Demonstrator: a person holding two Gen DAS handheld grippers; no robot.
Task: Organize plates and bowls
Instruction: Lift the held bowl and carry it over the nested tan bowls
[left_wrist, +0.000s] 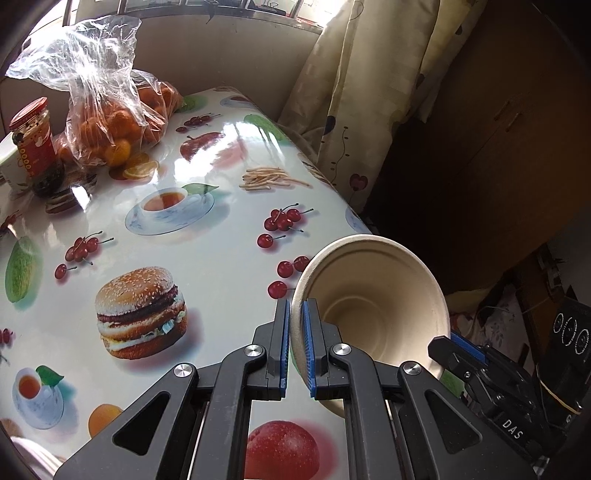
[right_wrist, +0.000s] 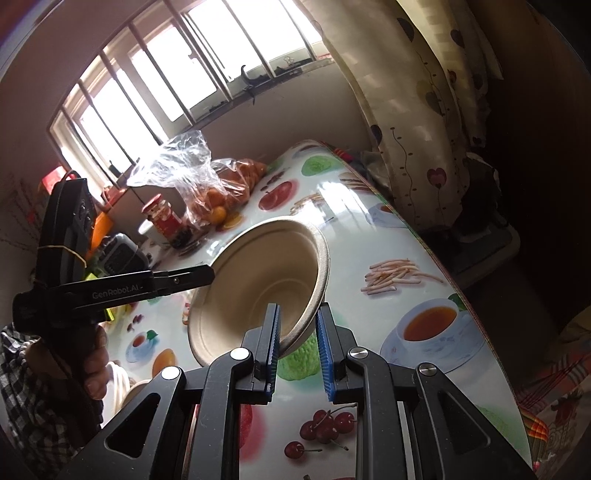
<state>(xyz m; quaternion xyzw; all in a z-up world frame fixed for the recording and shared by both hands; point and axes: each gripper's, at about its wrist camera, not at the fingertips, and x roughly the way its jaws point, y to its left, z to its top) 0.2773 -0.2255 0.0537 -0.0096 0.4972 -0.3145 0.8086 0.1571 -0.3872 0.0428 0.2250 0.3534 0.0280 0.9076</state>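
Note:
A beige paper bowl (left_wrist: 373, 299) is held in the air above the table, tilted on its side. My left gripper (left_wrist: 294, 343) is shut on its rim. In the right wrist view the same bowl (right_wrist: 258, 280) shows between both tools. My right gripper (right_wrist: 297, 347) straddles the bowl's lower rim with its jaws a little apart; one pad touches the rim. The left gripper (right_wrist: 207, 277) comes in from the left onto the opposite rim. A stack of pale plates (right_wrist: 118, 384) lies at the lower left, partly hidden.
The table (left_wrist: 207, 258) has a glossy cloth printed with food pictures. A bag of oranges (left_wrist: 110, 122) and a red-lidded jar (left_wrist: 35, 144) stand at its far end. A curtain (left_wrist: 354, 103) hangs by the right edge. A barred window (right_wrist: 166, 77) is behind.

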